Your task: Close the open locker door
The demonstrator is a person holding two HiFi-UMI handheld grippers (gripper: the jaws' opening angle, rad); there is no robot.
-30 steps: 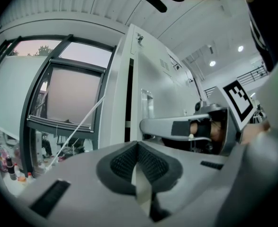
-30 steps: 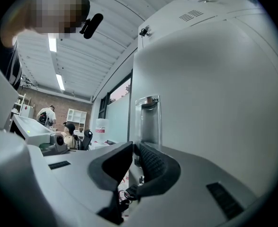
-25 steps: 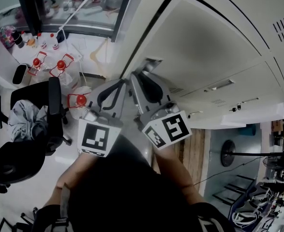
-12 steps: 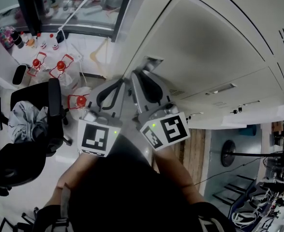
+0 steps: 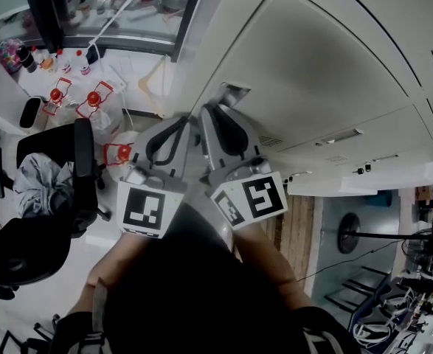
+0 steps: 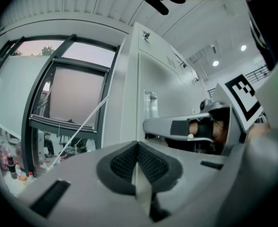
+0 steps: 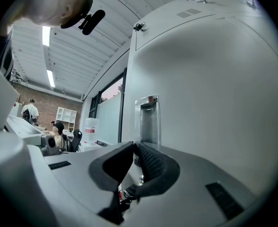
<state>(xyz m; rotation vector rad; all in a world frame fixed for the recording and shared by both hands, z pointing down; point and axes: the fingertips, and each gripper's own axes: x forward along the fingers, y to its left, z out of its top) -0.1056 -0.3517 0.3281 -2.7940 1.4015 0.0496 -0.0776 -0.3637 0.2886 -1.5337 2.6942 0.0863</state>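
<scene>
The pale grey locker door (image 5: 319, 72) stands ajar and fills the upper right of the head view. Its recessed metal handle (image 5: 232, 92) lies near the edge closest to me. My right gripper (image 5: 213, 110) points level at that handle, its tips just short of it. In the right gripper view (image 7: 133, 144) the pad tips meet just below the handle (image 7: 148, 119), and nothing shows between them. My left gripper (image 5: 192, 122) is alongside on the left, by the door's free edge (image 6: 138, 79). Its pads (image 6: 138, 148) are pressed together on nothing.
More lockers (image 5: 364, 150) run on to the right. On the left stand a black office chair (image 5: 54, 175), red-capped bottles (image 5: 91, 98) on the floor and a dark-framed window (image 5: 120, 13). People sit at desks far off (image 7: 58, 132).
In the head view the door's outline and handle have shifted slightly up and to the right. Both grippers stay almost where they were.
</scene>
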